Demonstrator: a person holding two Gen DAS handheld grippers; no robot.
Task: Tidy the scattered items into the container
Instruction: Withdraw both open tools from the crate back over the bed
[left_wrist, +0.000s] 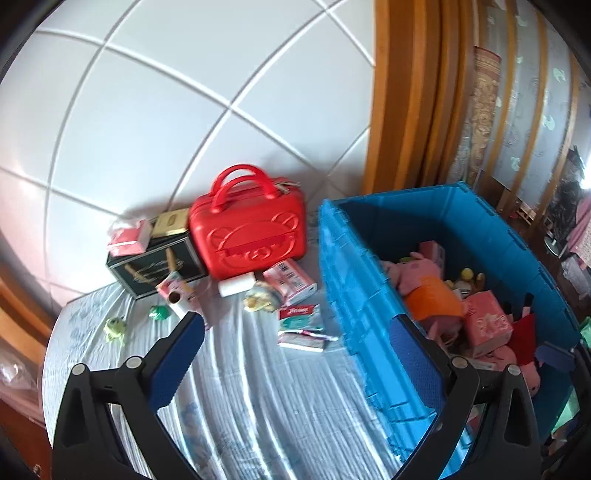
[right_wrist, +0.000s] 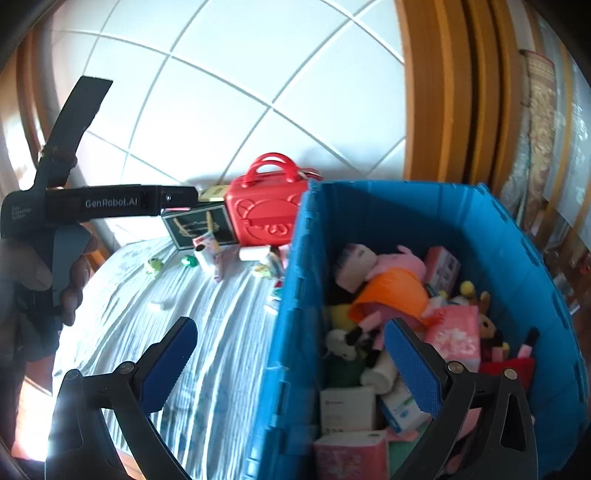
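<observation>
Blue container (right_wrist: 491, 236) at right on the striped surface (left_wrist: 240, 387), lid off, already well filled: pink plush pig (right_wrist: 384, 269), pink tissue packs (right_wrist: 458, 338), small boxes heaped loosely inside, room left on top. Scattered items bunched near the tiled wall (left_wrist: 166, 110), probably the far leftovers: red case (left_wrist: 251, 232) upright, black box (left_wrist: 159, 266) just beside it, white roll (left_wrist: 236, 286), wipes packets (left_wrist: 299, 317), two green toys (left_wrist: 114, 326). Left gripper (left_wrist: 295, 362) spread wide, holding nothing, straddling the container's near wall. Right gripper (right_wrist: 291, 365) likewise wide and empty, one finger over the contents; looks like just after a drop-off. Next reach likely toward the packets nearest the wall
</observation>
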